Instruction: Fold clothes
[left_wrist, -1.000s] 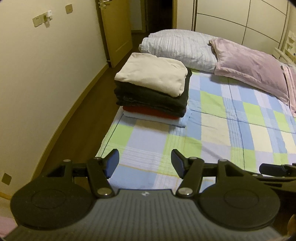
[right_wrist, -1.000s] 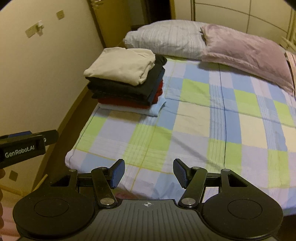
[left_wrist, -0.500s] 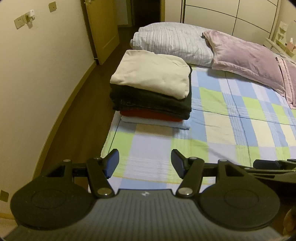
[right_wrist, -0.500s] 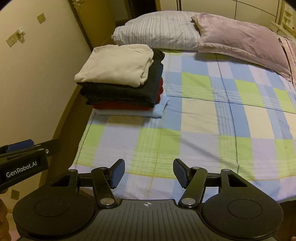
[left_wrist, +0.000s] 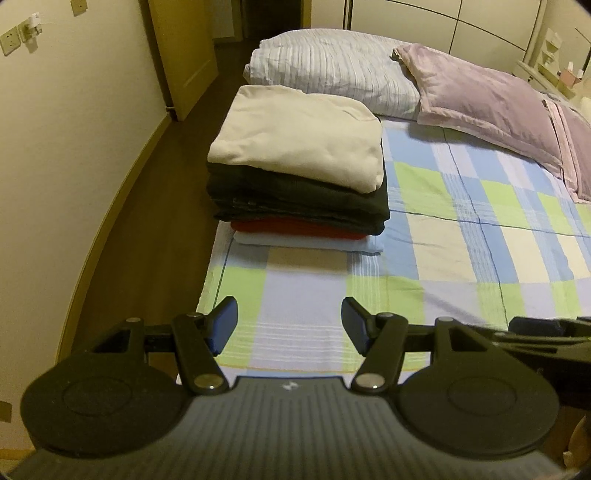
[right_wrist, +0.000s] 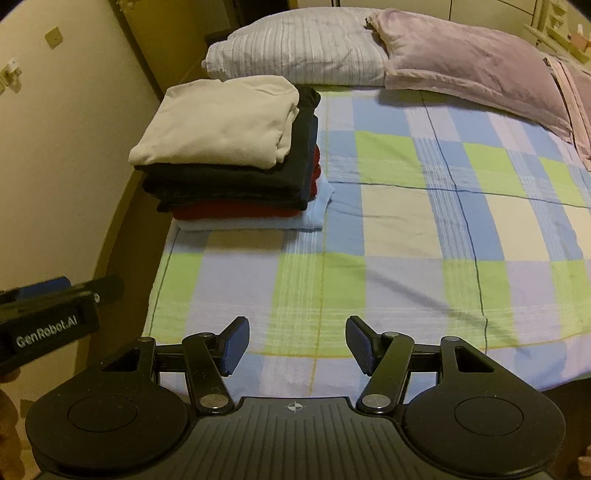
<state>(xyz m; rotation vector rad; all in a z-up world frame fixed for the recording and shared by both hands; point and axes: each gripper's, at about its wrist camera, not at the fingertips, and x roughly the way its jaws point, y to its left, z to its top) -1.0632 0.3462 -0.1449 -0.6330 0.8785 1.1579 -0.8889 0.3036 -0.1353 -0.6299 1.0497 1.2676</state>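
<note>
A stack of folded clothes (left_wrist: 299, 173) (right_wrist: 229, 155) sits near the left edge of the bed: a cream top on dark garments, then a red one and a pale blue one at the bottom. My left gripper (left_wrist: 290, 325) hangs open over the foot of the bed, short of the stack, with nothing between its fingers. My right gripper (right_wrist: 297, 345) is open too, empty, over the checked sheet (right_wrist: 406, 229) to the right of the stack. The left gripper's body (right_wrist: 44, 321) shows at the left edge of the right wrist view.
Two pillows lie at the head of the bed, a striped white one (left_wrist: 332, 70) and a lilac one (left_wrist: 487, 99). A wall (left_wrist: 55, 166) and a strip of dark wooden floor (left_wrist: 147, 221) run along the bed's left side. A door (left_wrist: 184, 55) stands beyond.
Both grippers have moved forward over the bed toward the stack and tipped down a little, so the stack looks larger and nearer. Their jaws stay equally wide.
</note>
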